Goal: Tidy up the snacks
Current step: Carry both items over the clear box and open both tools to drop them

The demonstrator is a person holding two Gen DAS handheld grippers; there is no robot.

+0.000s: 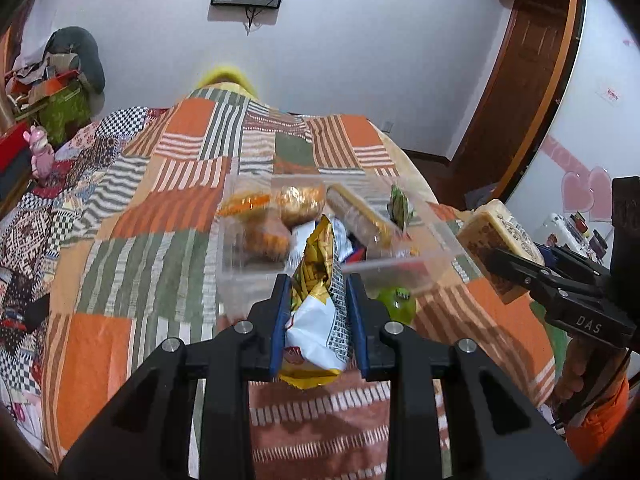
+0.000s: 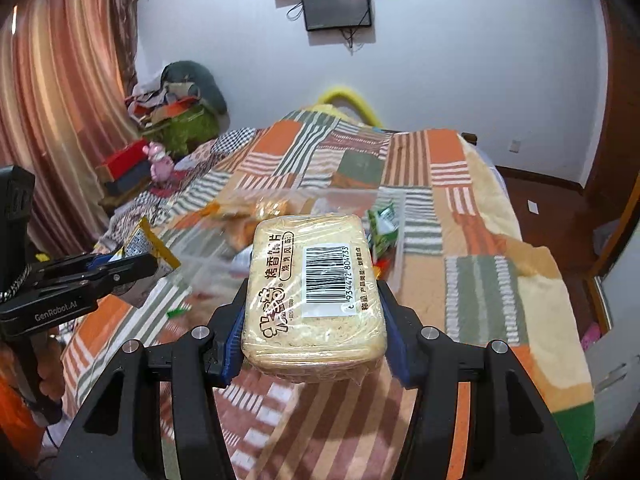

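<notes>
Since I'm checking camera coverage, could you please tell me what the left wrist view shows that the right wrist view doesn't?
Only the left wrist view: the left hand-held gripper shut on a yellow chip bag, and a green snack beside the clear bin. Only the right wrist view: the barcode on the noodle pack in the right hand-held gripper, and curtains. Both: the bin and patchwork bedspread.

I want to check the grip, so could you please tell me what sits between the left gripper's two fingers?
In the left wrist view, a yellow and white snack bag is pinched between the left gripper's blue fingers.
</notes>
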